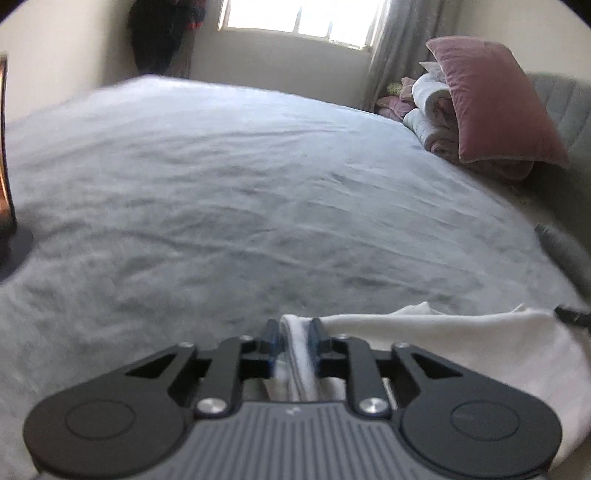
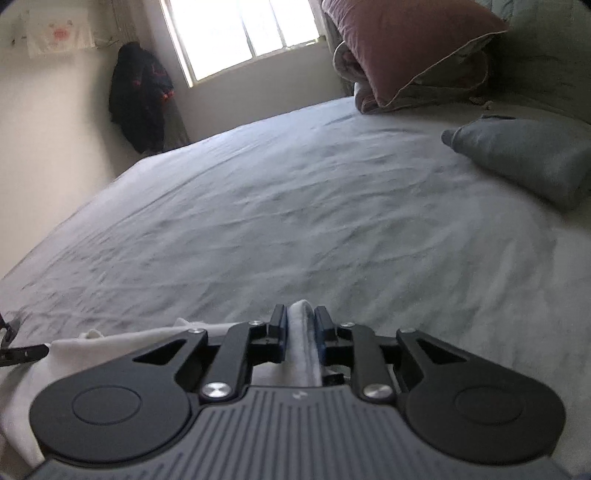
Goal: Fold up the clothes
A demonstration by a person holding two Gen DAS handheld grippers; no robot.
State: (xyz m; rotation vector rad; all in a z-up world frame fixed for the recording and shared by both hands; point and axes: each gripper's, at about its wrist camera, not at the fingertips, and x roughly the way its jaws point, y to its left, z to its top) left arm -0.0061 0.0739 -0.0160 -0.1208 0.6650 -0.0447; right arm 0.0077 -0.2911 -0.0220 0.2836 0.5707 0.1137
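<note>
A white garment lies bunched at the near edge of a grey bed. My left gripper is shut on a rolled edge of this cloth, which fills the gap between its blue pads. From there the cloth stretches off to the right. In the right wrist view the same white garment spreads to the left, and my right gripper is shut on another fold of it. The bed runs ahead of both grippers. A dark part at the left edge looks like the other gripper.
A pink pillow leans on folded blankets at the bed's far right, below a bright window. A grey cushion lies on the right side. Dark clothes hang in the far corner. A brown object stands at the left.
</note>
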